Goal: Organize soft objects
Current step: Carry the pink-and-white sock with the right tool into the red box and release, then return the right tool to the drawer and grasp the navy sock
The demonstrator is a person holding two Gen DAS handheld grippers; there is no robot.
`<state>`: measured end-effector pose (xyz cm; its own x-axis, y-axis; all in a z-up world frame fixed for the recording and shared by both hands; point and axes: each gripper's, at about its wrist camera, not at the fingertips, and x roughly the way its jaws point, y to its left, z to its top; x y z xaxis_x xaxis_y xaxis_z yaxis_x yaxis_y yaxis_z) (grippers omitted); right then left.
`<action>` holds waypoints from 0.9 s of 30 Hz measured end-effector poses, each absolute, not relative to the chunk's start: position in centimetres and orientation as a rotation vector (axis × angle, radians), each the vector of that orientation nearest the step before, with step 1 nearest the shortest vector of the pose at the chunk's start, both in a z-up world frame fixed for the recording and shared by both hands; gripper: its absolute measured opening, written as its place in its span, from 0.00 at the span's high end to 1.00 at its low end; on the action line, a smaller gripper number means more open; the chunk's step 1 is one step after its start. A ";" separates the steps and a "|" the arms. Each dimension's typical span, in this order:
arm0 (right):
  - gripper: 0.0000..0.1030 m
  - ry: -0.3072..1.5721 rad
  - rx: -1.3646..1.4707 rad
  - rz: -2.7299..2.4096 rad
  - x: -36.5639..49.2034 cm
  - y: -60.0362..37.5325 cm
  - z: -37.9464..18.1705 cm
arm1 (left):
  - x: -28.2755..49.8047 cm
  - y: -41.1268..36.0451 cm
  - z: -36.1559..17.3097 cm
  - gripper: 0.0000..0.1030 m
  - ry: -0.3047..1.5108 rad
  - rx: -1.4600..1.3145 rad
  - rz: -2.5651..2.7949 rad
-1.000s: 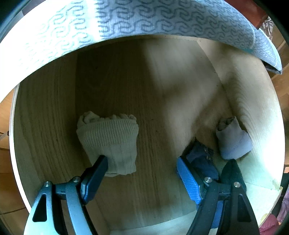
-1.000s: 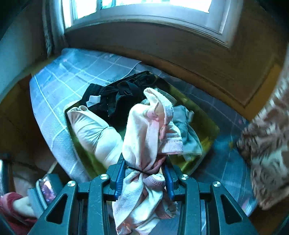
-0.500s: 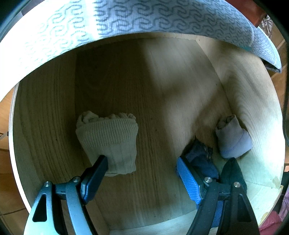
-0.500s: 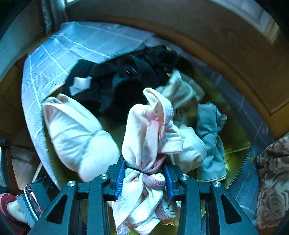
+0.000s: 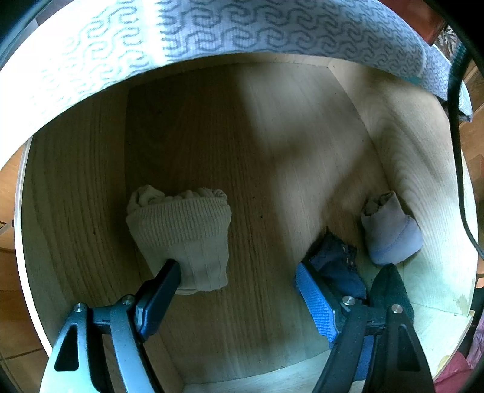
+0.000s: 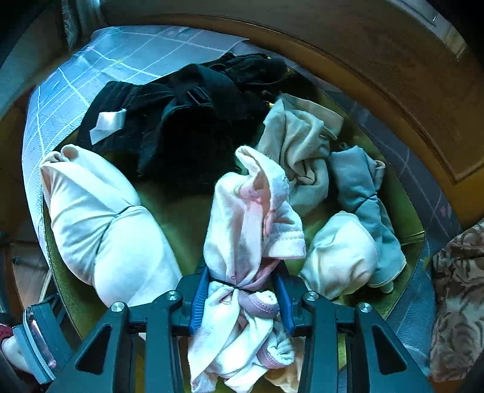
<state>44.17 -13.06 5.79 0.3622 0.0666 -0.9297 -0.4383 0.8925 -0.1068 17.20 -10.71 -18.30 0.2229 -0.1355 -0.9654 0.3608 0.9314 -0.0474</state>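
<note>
In the left wrist view my left gripper [image 5: 239, 275] is open and empty inside a wooden drawer [image 5: 272, 151]. A rolled beige sock [image 5: 181, 232] lies by its left finger. A dark blue sock [image 5: 335, 269] and a black one [image 5: 393, 290] lie by its right finger, with a lavender sock roll [image 5: 390, 232] beyond. In the right wrist view my right gripper [image 6: 242, 290] is shut on a white and pink sock bundle [image 6: 251, 220], held just above a green tray [image 6: 169, 208] of clothes.
The tray holds a black garment pile [image 6: 193, 102], a large white roll [image 6: 99, 217], a beige piece [image 6: 302, 145], a grey-blue sock pair [image 6: 363, 196] and a white ball [image 6: 341, 257]. It rests on a checked blue cloth [image 6: 60, 99]. A patterned cloth [image 5: 272, 27] hangs over the drawer.
My right gripper, still gripping the bundle, has moved down and closer to the tray. The left gripper has stayed still in the drawer.
</note>
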 end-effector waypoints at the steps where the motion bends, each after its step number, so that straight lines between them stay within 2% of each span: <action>1: 0.59 1.157 -0.355 0.335 44.1 -13.2 5.9 | 17.2 -10.8 -18.3 0.22 1.304 0.203 -0.345; 5: 0.52 1.134 -0.271 0.335 43.5 -14.9 7.0 | 17.2 -10.9 -18.4 0.22 1.305 0.207 -0.344; 16: 0.52 1.107 -0.212 0.335 41.4 -17.0 7.9 | 17.1 -11.2 -18.8 0.22 1.307 0.212 -0.340; 27: 0.52 1.007 -0.154 0.362 33.9 -18.2 11.1 | 17.2 -11.3 -18.9 0.22 1.309 0.219 -0.339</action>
